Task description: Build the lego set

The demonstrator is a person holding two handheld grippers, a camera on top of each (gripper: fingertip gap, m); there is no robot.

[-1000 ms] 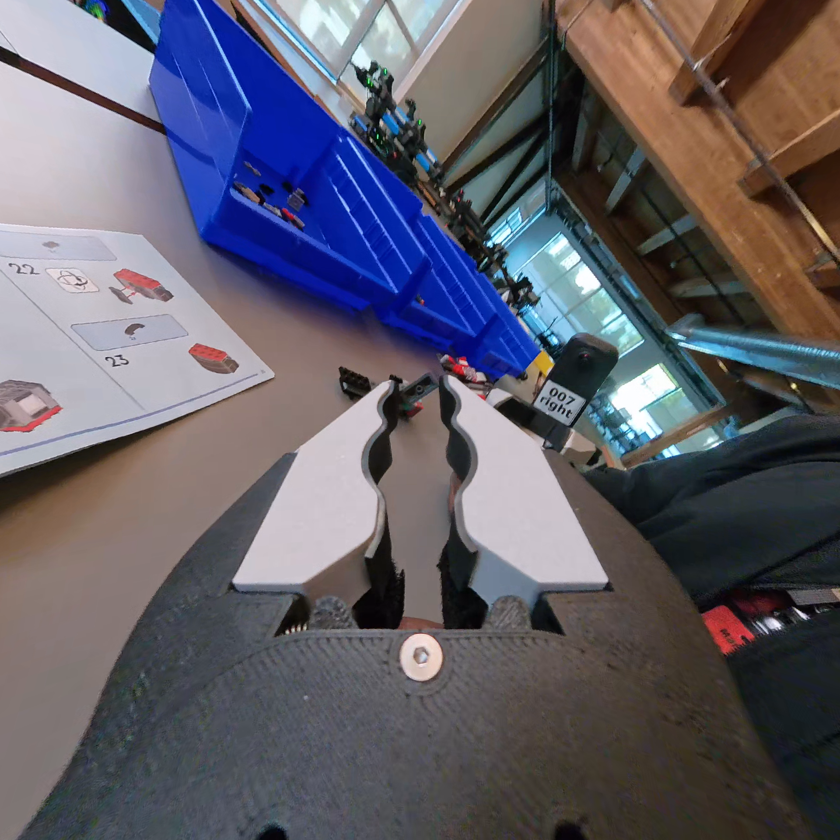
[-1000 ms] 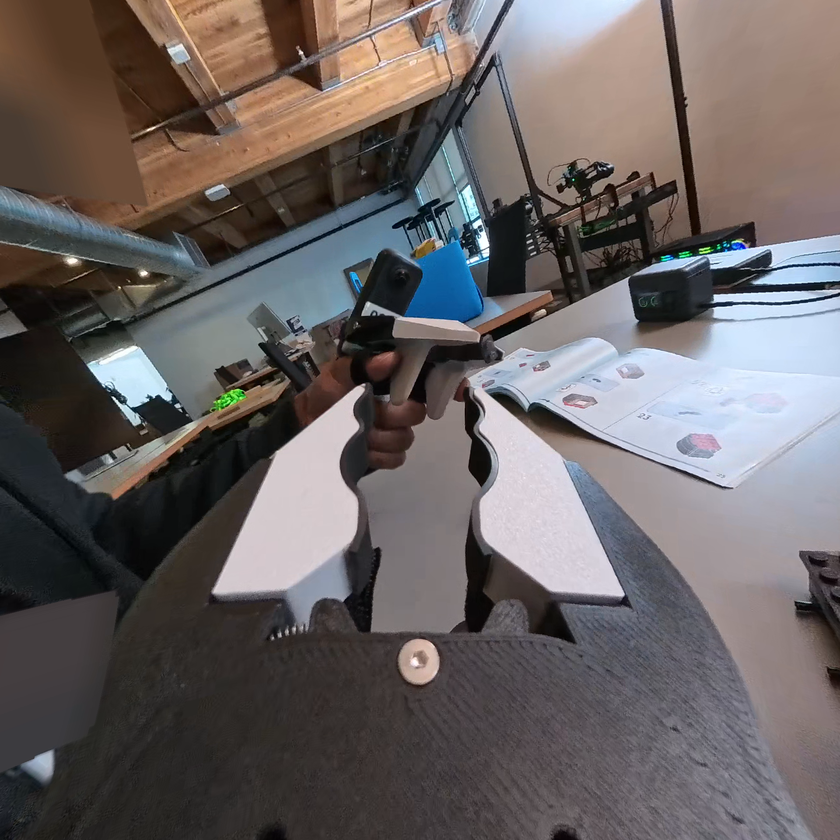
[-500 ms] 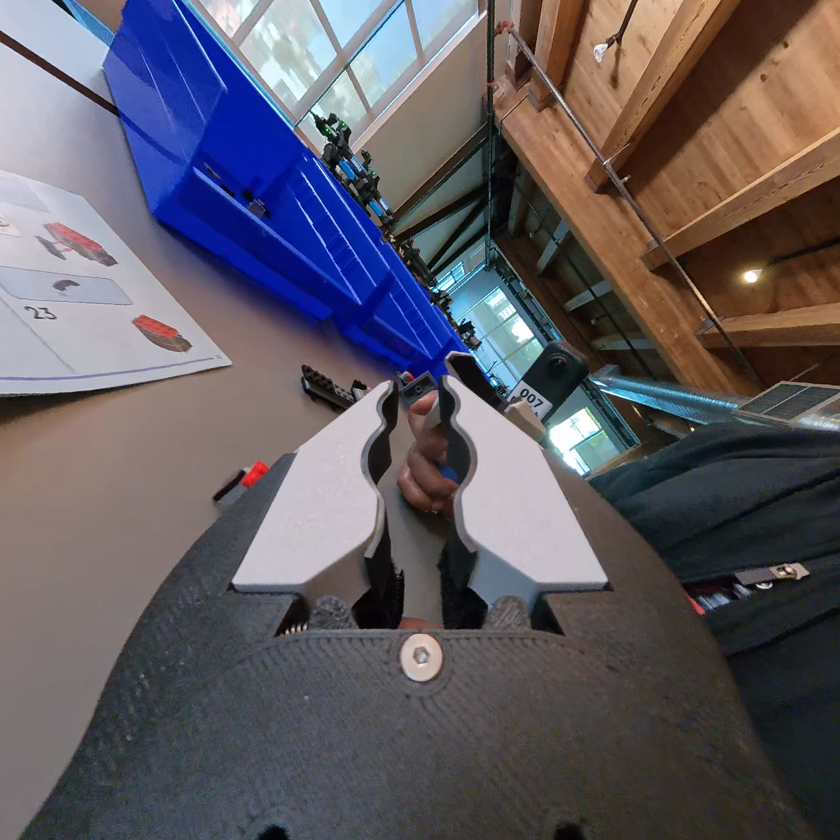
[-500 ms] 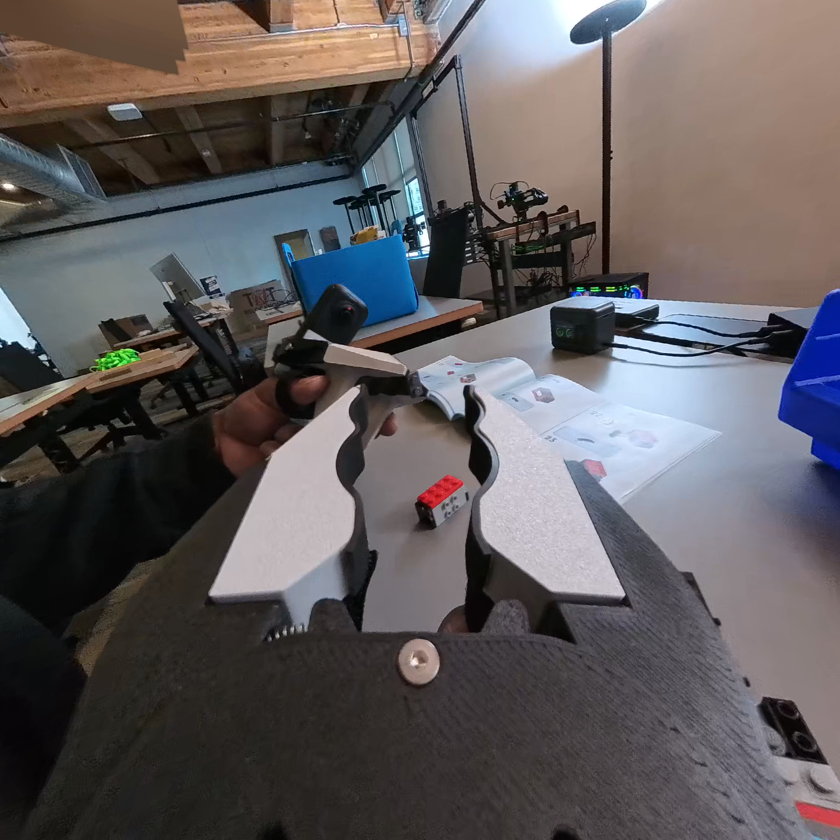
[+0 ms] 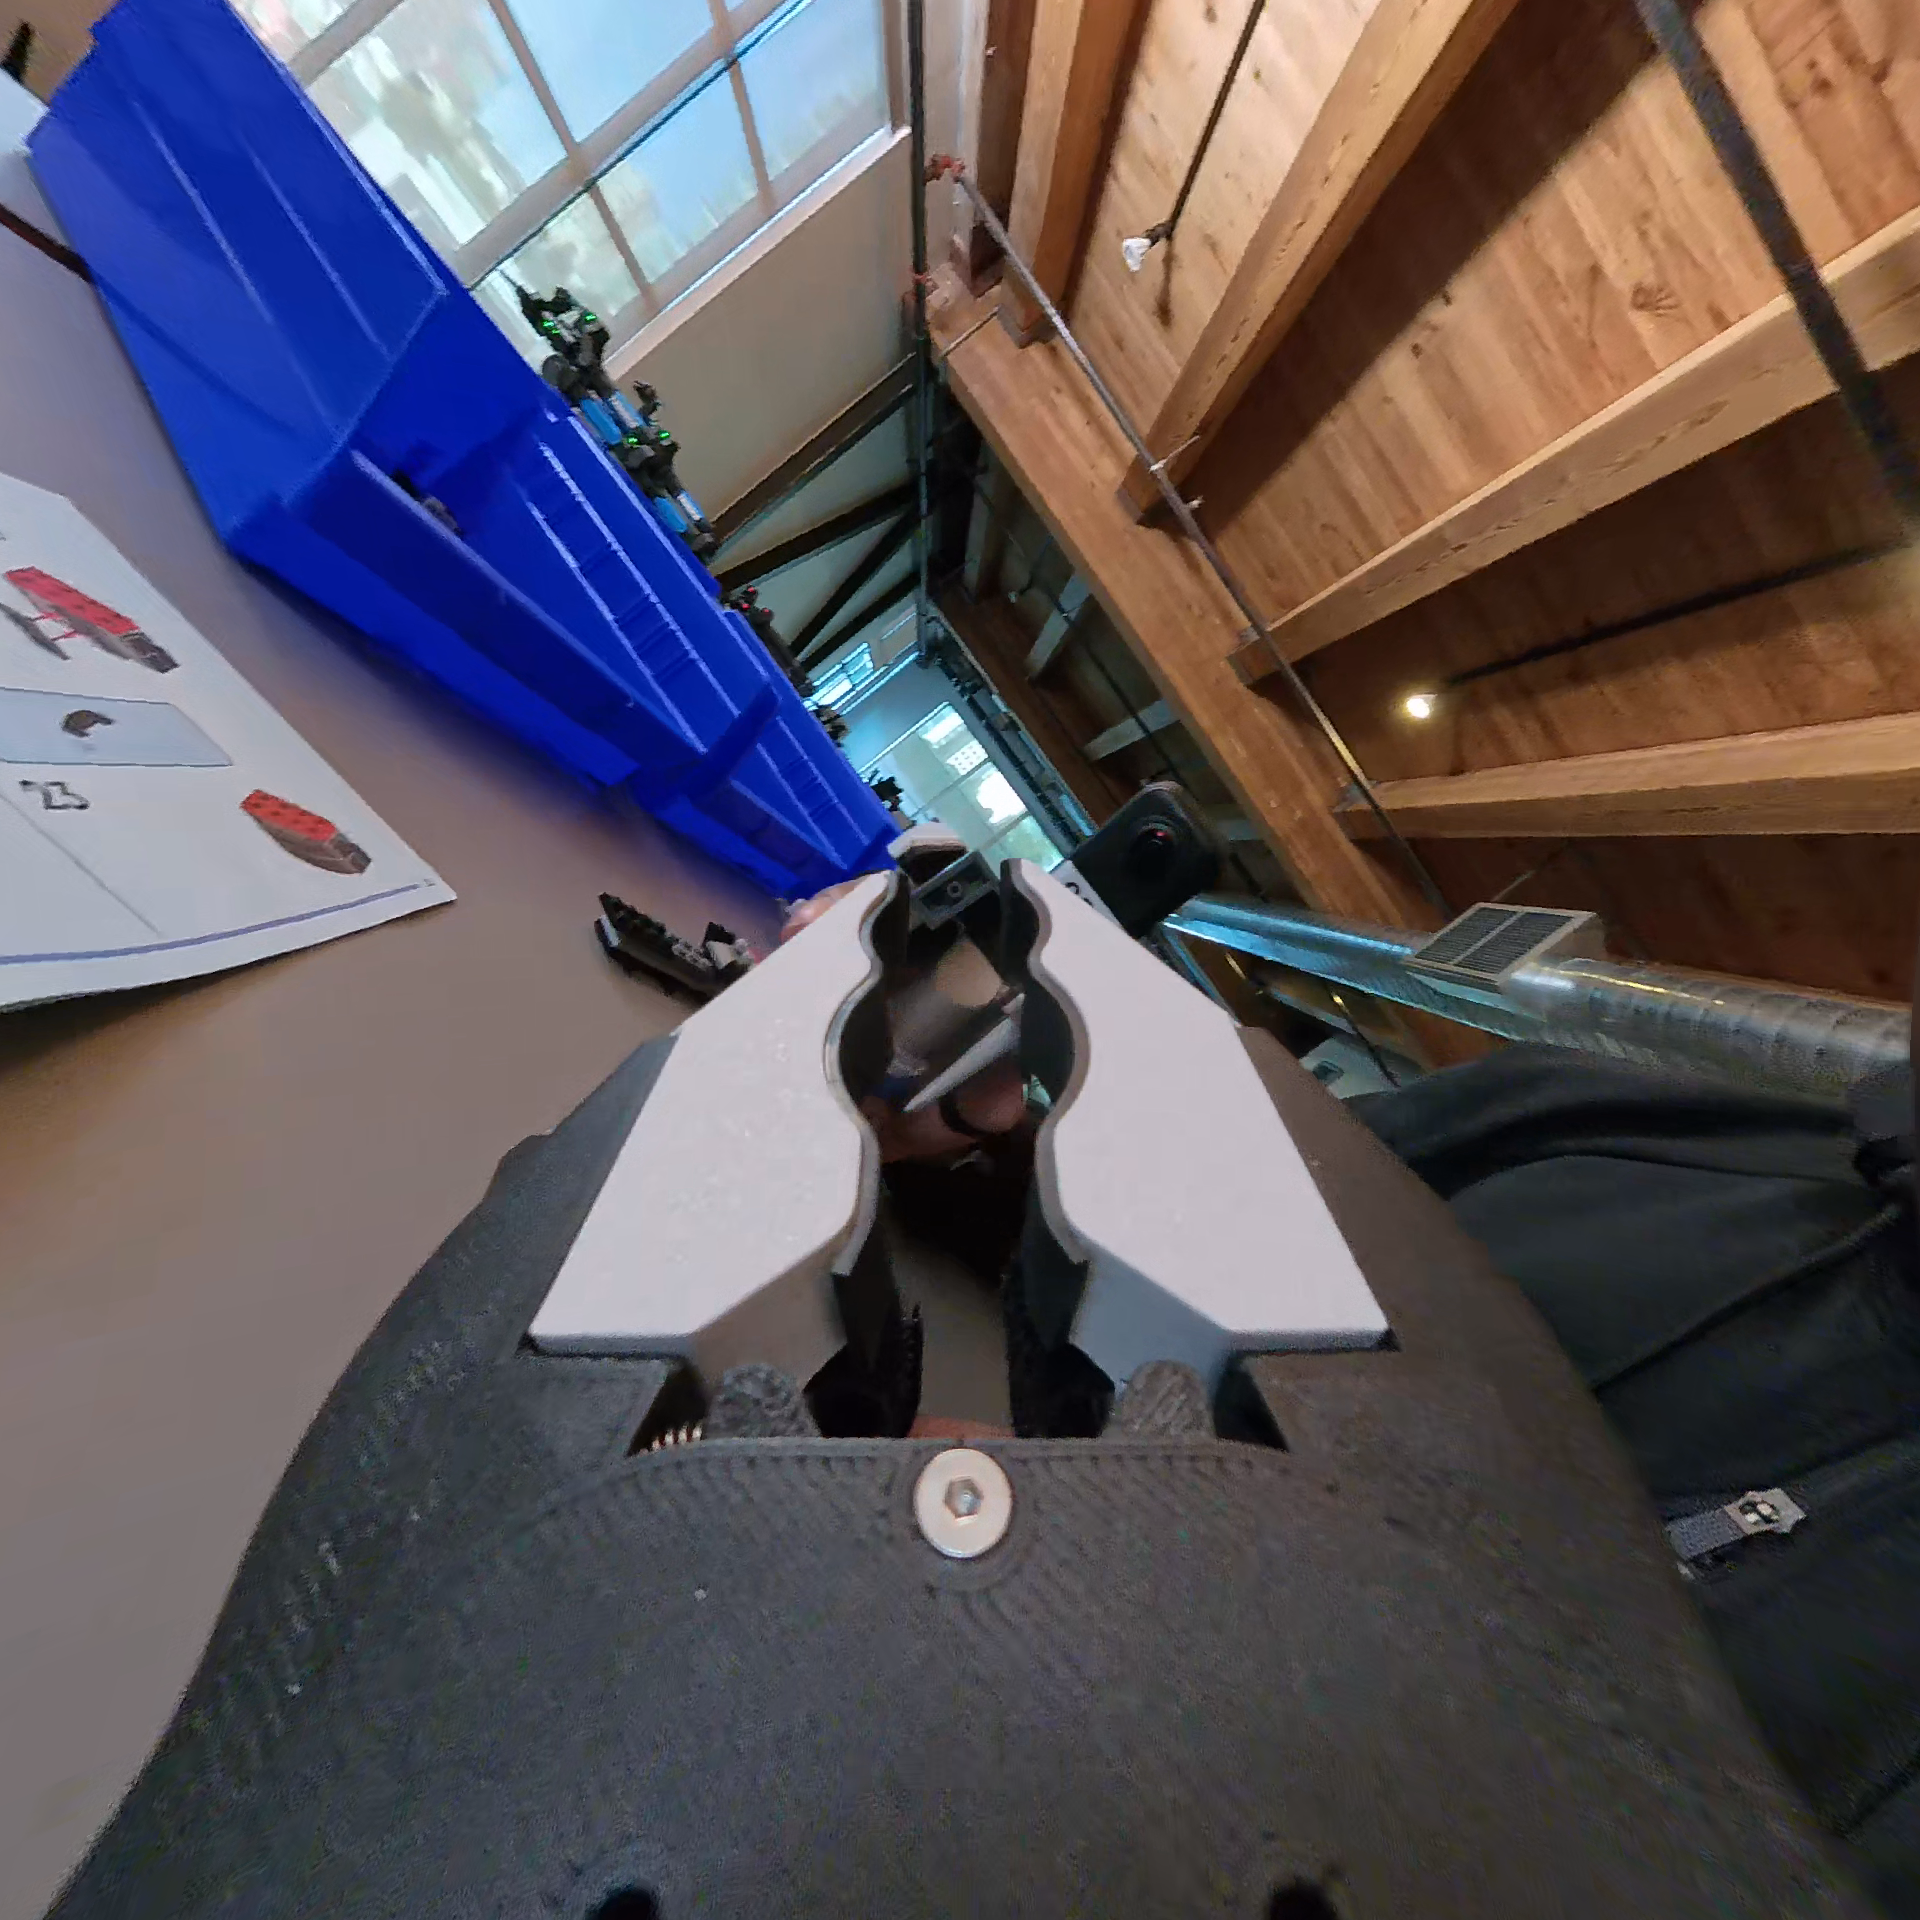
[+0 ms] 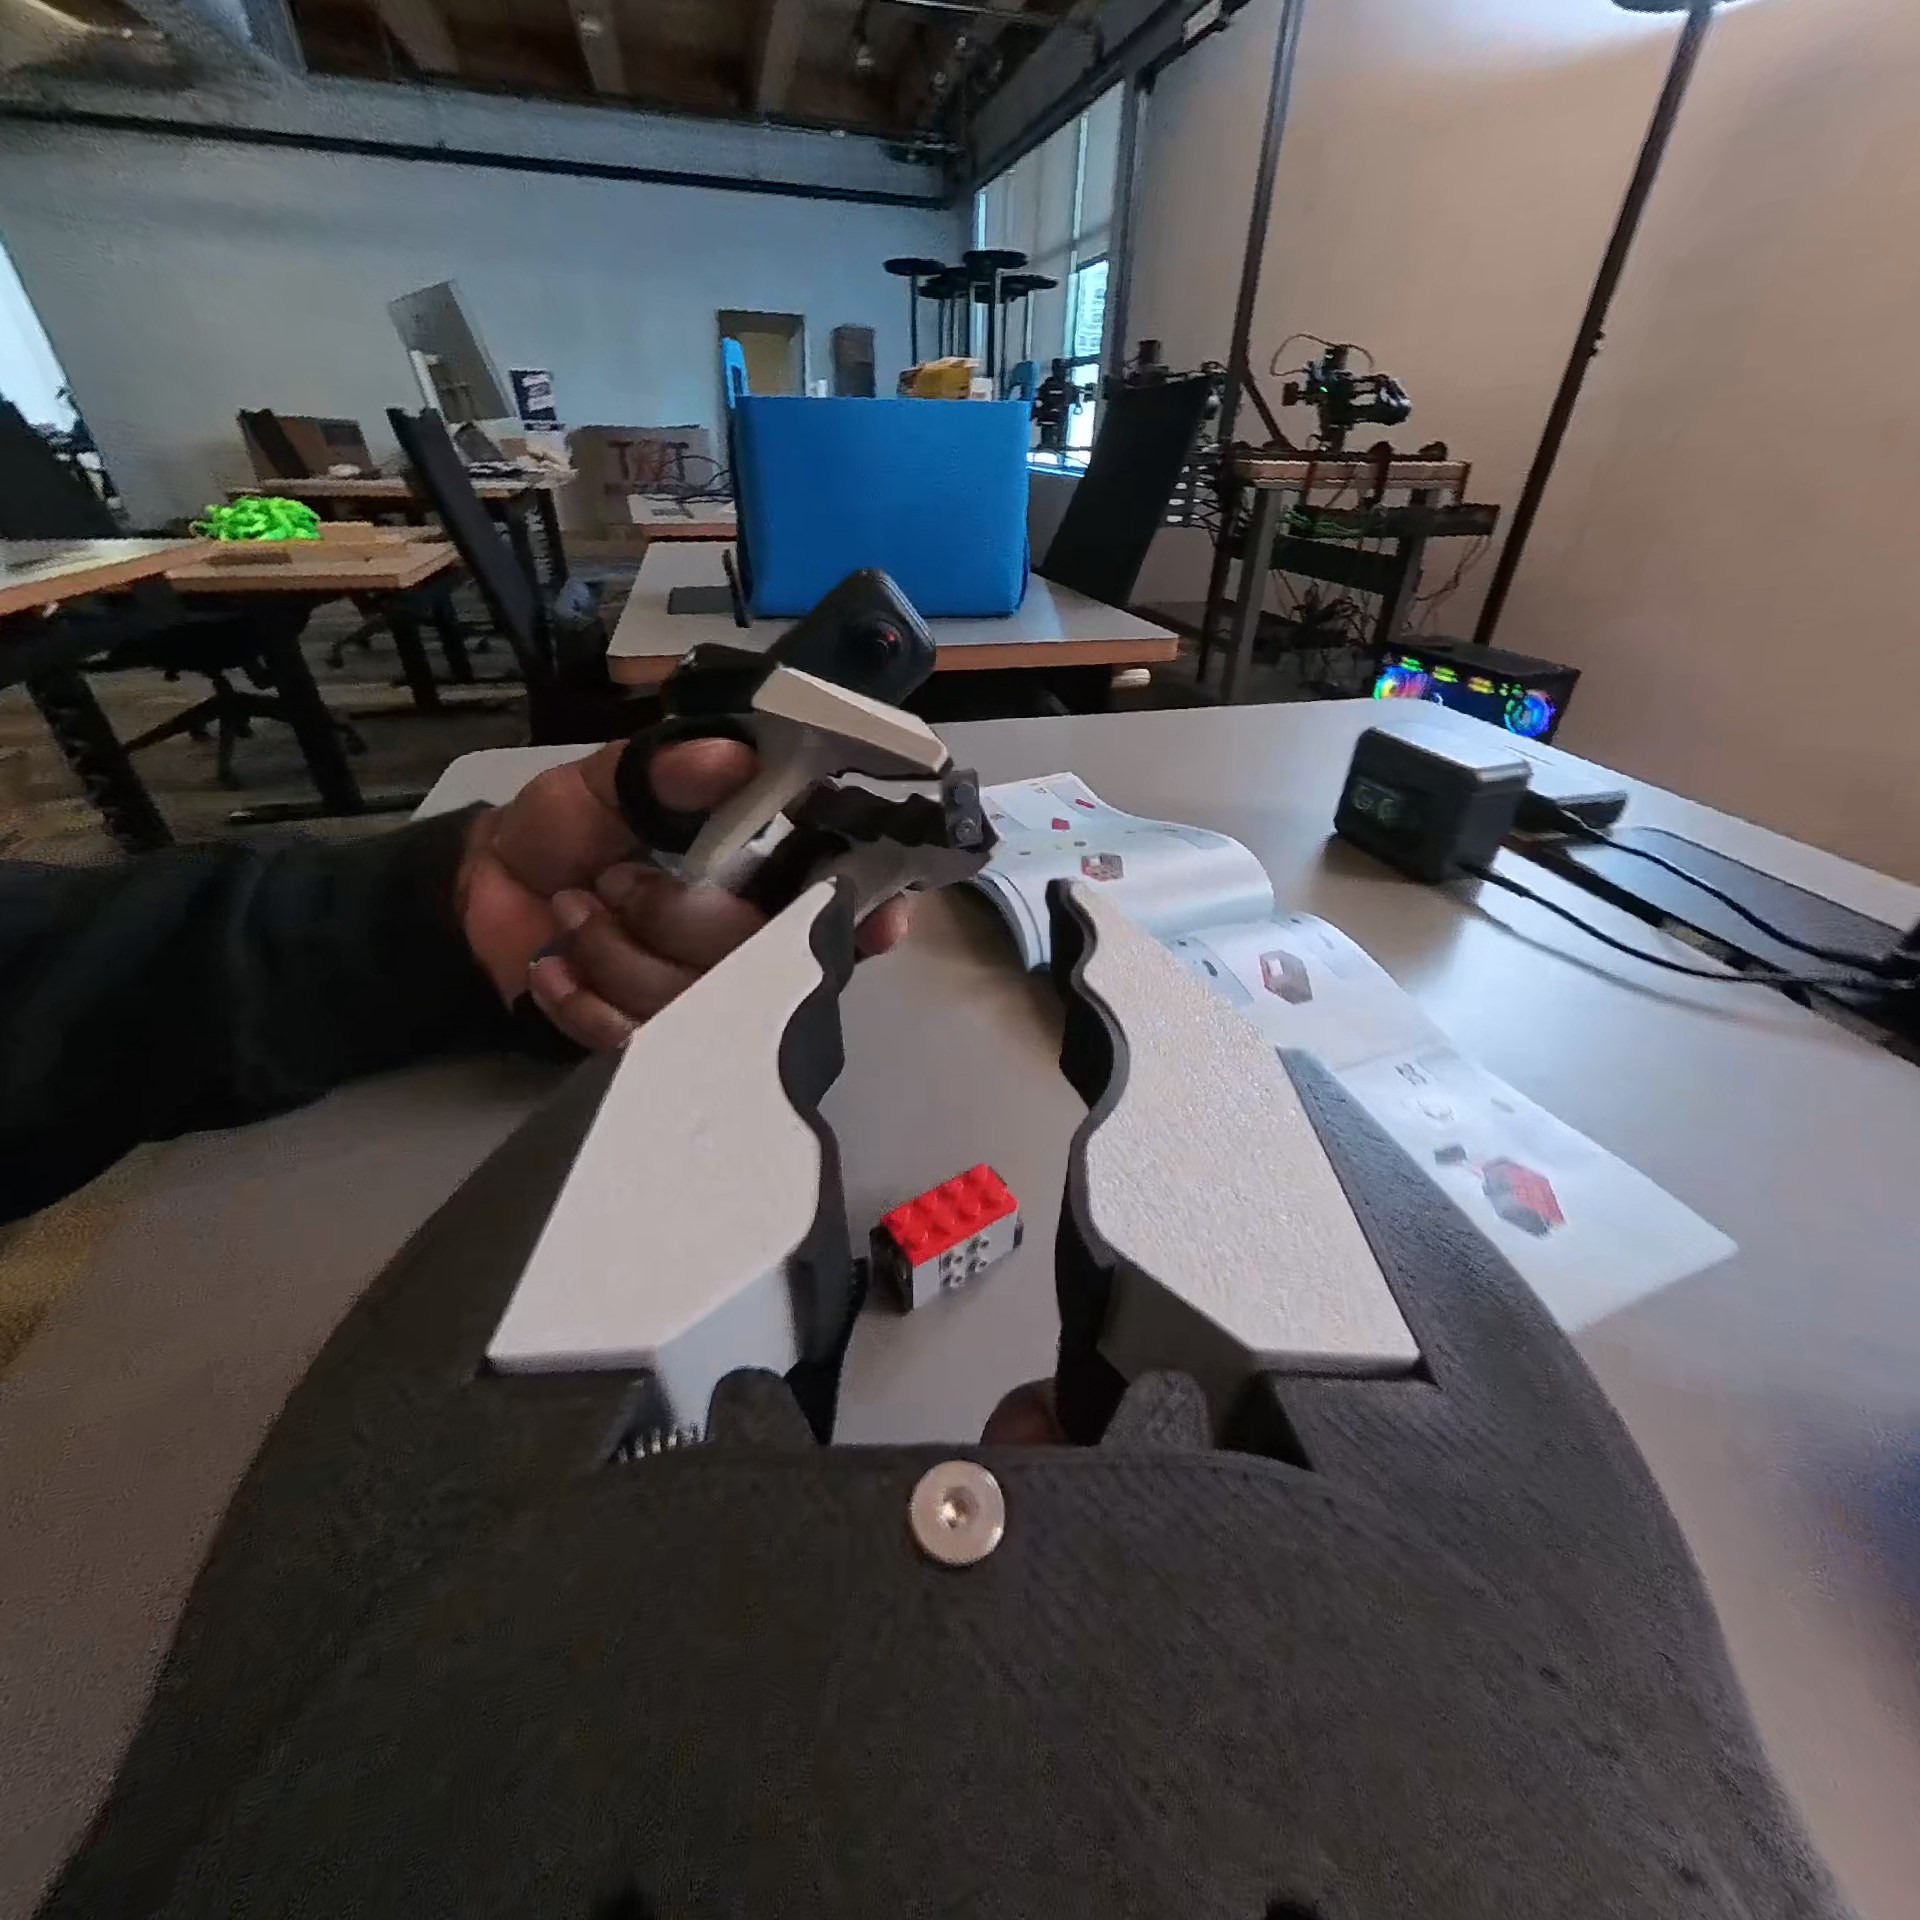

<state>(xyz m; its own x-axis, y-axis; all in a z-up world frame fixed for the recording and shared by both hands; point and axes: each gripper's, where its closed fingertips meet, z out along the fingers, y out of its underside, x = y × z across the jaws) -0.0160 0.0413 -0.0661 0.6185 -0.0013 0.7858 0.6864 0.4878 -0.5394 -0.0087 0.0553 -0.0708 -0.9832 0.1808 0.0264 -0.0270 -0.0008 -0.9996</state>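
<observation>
smooth grey table (image 6: 1714, 1122), open workshop behind | left hand-held gripper (image 5: 948, 896) pinches small dark grey studded piece (image 5: 954, 894) at tips, held above table | right hand-held gripper (image 6: 951, 904) spread, nothing in it | boxy red-topped grey block (image 6: 948, 1236) on table between its fingers | glossy booklet (image 6: 1299, 997) just right, blue plastic bins (image 5: 436, 488) along far edge

Two handheld grippers, one dark-sleeved person

Left gripper (image 5: 951, 902): pale grey wavy-edged fingers (image 5: 727, 1132) on a textured black printed body, one silver hex screw (image 5: 962, 1502) (centred below the fingers); right gripper (image 6: 951, 914) built alike, screw (image 6: 956, 1512) included; black sleeve (image 6: 218, 987); black camera (image 6: 868, 636) atop the left gripper.
</observation>
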